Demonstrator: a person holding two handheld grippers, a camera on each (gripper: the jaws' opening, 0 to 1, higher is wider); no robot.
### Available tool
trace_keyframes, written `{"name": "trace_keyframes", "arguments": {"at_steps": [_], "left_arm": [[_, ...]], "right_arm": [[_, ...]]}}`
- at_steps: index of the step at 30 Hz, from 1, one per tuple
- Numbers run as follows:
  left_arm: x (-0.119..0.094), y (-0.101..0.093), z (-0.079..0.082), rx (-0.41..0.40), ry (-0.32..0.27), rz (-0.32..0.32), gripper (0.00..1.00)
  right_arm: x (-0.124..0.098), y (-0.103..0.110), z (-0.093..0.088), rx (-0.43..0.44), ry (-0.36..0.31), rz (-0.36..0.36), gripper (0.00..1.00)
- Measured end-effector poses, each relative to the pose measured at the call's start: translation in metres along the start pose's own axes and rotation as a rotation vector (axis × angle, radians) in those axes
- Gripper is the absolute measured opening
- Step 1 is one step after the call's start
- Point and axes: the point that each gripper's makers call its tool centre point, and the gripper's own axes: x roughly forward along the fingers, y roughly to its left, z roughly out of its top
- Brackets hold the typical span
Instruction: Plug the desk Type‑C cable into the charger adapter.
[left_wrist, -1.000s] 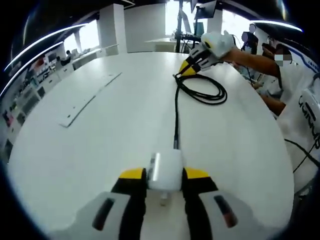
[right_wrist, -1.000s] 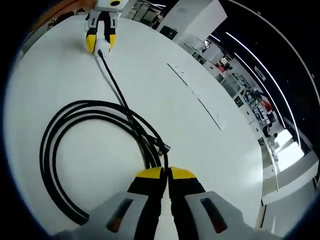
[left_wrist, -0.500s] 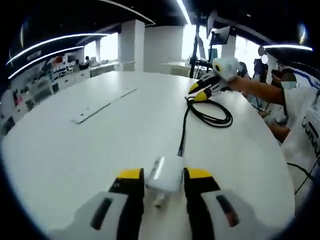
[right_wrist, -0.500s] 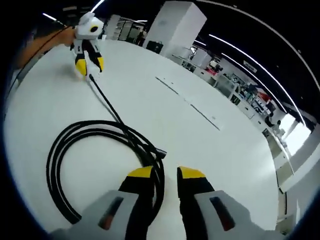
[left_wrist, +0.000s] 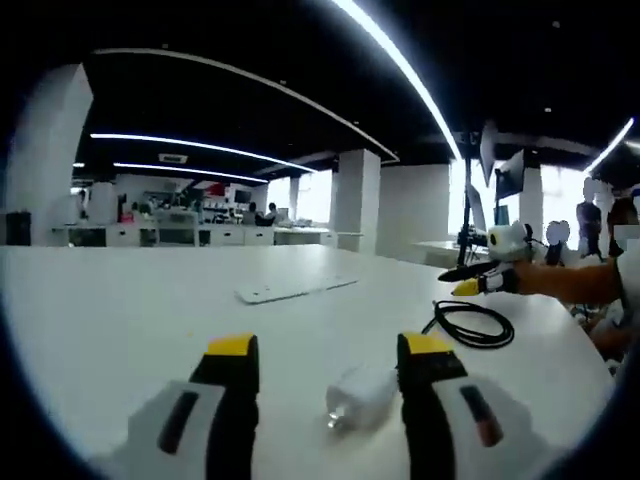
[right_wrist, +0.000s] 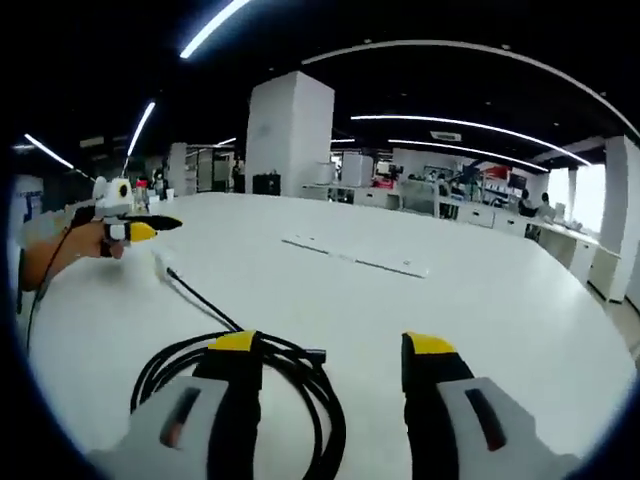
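On a broad white table (left_wrist: 120, 310), the white charger adapter (left_wrist: 362, 397) lies between the spread jaws of the left gripper (left_wrist: 330, 375), close to the right-hand jaw and not clamped by either. Its long axis runs away from the camera, with a small metal prong at the near end pointing back toward the gripper. Beyond the adapter, to its right, the black Type-C cable (left_wrist: 472, 324) rests on the table in a loose coil, well apart from the adapter in the left gripper view, where no link between the two can be made out. The other gripper hovers above that coil, held by a person's hand.

In the right gripper view, the right gripper (right_wrist: 331, 367) stands wide open over the same coil (right_wrist: 290, 385), whose loops pass beneath its left jaw. One cable end, tipped with a small plug (right_wrist: 314, 354), lies between the jaws, pointing right. From the coil a single strand runs across the table toward the adapter's side, where the left gripper (right_wrist: 140, 229) hovers in a hand.
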Motion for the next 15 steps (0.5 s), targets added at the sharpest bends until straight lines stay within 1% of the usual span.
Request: {"name": "trace_keyframes", "arguments": {"at_steps": [1,2,3,4,6,7,8,9,10,11,12,13,15], "left_arm": [[-0.002,0.003,0.002,0.014,-0.012,0.027,0.71],[-0.008,0.0,0.003,0.038,-0.013,0.062,0.75],[-0.012,0.001,0.004,0.048,-0.016,0.089,0.79],[-0.011,0.004,0.007,0.042,-0.023,0.091,0.81],[-0.018,0.005,0.015,0.044,-0.069,0.126,0.81],[-0.023,0.006,0.019,0.059,-0.087,0.154,0.82],[-0.023,0.009,0.018,0.059,-0.08,0.16,0.85],[-0.026,0.013,0.017,0.058,-0.063,0.192,0.89],[-0.026,0.013,0.017,0.06,-0.062,0.196,0.91],[-0.028,0.013,0.019,0.064,-0.07,0.196,0.93],[-0.03,0.016,0.021,0.069,-0.08,0.214,0.96],[-0.033,0.019,0.024,0.073,-0.092,0.229,0.97],[-0.036,0.019,0.027,0.071,-0.113,0.238,0.99]], "right_arm": [[0.0,0.006,0.002,-0.003,-0.022,0.0,0.64],[-0.001,0.008,0.003,-0.005,-0.028,-0.009,0.65],[-0.006,0.012,0.004,-0.014,-0.054,-0.024,0.66],[-0.008,0.014,0.006,-0.021,-0.074,-0.027,0.69],[-0.005,0.01,0.01,-0.023,-0.091,-0.029,0.73],[-0.004,0.002,0.016,-0.028,-0.123,-0.059,0.75],[-0.005,0.0,0.022,-0.036,-0.163,-0.077,0.79],[-0.008,0.003,0.023,-0.029,-0.185,-0.093,0.84],[-0.009,0.003,0.024,-0.019,-0.194,-0.105,0.92],[-0.007,0.001,0.024,-0.015,-0.195,-0.105,0.97],[-0.006,-0.003,0.027,0.006,-0.217,-0.119,1.0],[-0.009,0.001,0.024,0.017,-0.21,-0.12,0.99],[-0.009,0.002,0.026,0.025,-0.228,-0.124,1.0]]}}
